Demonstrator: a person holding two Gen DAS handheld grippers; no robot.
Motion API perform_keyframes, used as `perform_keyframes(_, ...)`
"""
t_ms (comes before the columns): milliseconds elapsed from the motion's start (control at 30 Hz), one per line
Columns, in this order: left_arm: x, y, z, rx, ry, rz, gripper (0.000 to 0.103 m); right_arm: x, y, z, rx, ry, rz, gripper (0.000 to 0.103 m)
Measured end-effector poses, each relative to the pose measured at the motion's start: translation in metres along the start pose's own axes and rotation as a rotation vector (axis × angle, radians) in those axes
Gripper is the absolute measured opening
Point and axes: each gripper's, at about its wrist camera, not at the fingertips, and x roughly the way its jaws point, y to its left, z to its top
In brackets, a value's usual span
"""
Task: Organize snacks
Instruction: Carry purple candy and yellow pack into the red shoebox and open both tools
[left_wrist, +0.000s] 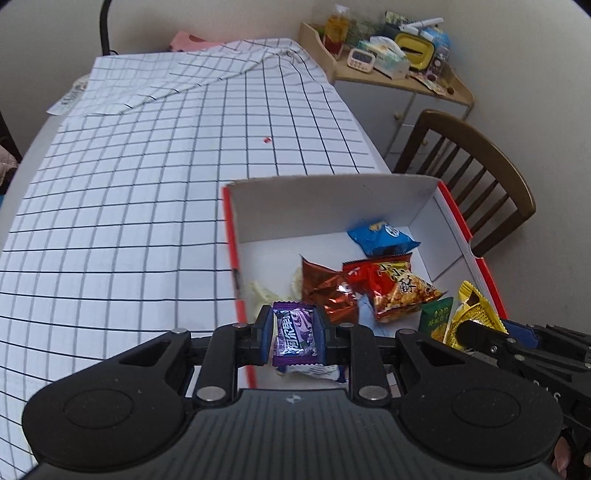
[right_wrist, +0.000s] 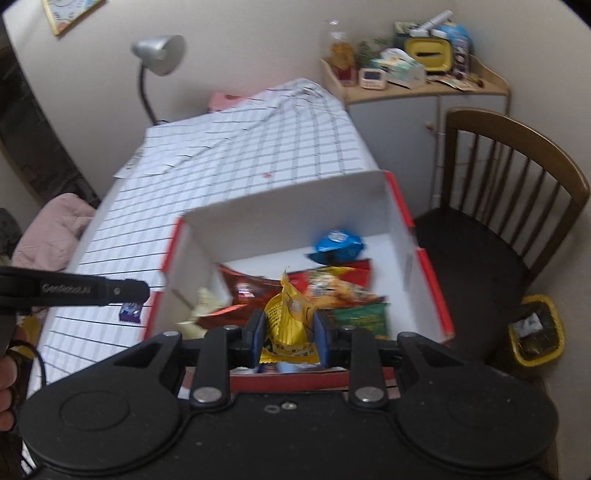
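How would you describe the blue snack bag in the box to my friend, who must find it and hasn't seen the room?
Start at the white cardboard box with red edges on the table's white checked tablecloth. The small blue crinkly snack bag lies on the box floor, nearest the far wall. It is the only blue packet there; its neighbours are red, green and yellow.

cloth (left_wrist: 147, 221): white, black grid
box (left_wrist: 332, 206): white inside – red edges
packets: purple (left_wrist: 295, 332), yellow (right_wrist: 288, 325), blue (left_wrist: 382, 236), red-orange (left_wrist: 391, 284), green (left_wrist: 436, 319)
chair (left_wrist: 472, 166): brown

Snack packets (left_wrist: 388, 288) in box (left_wrist: 332, 199), on table (left_wrist: 147, 184)
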Motion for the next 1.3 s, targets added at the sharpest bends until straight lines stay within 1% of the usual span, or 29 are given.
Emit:
perform_keyframes(167,0.021,-0.018,-0.001,0.027,0.029,-0.026,0.022,0.014,-0.022,0.001,0.019,0.023,-0.034,0.026)
perform_keyframes(267,0.032,-0.024,-0.002,0.046,0.031,-0.001,0.022,0.025,-0.03,0.001,0.033,0.046,-0.044,0.026)
perform_keyframes(433,0.049,-0.016,-0.004,0.031,0.062,0.024,0.022,0.04,-0.027,-0.003,0.012,0.07,-0.032,0.026)
perform_keyframes(600,0.056,-0.018,-0.011,0.058,0.069,0.024,0.022,0.051,-0.02,-0.008,-0.022,0.101,-0.023,0.026)
perform_keyframes(767,0.068,-0.018,-0.017,0.067,0.098,0.021,0.022,0.059,-0.016,-0.009,-0.043,0.113,-0.024,0.027)
perform_keyframes(900,0.073,-0.019,-0.021,0.073,0.107,0.027,0.022,0.059,-0.015,-0.009,-0.05,0.119,-0.019,0.031)
perform_keyframes(1067,0.073,-0.021,-0.023,0.083,0.101,0.035,0.022,0.056,-0.017,-0.009,-0.047,0.117,-0.017,0.032)
perform_keyframes(1133,0.072,-0.019,-0.023,0.074,0.103,0.028,0.023,0.053,-0.018,-0.008,-0.045,0.112,-0.01,0.034)
perform_keyframes(1167,0.072,-0.018,-0.024,0.069,0.104,0.021,0.024,0.051,-0.018,-0.008,-0.044,0.111,-0.003,0.035)
perform_keyframes(1300,0.065,-0.016,-0.027,0.069,0.098,0.008,0.031,0.043,-0.016,-0.01,-0.047,0.099,0.027,0.044)
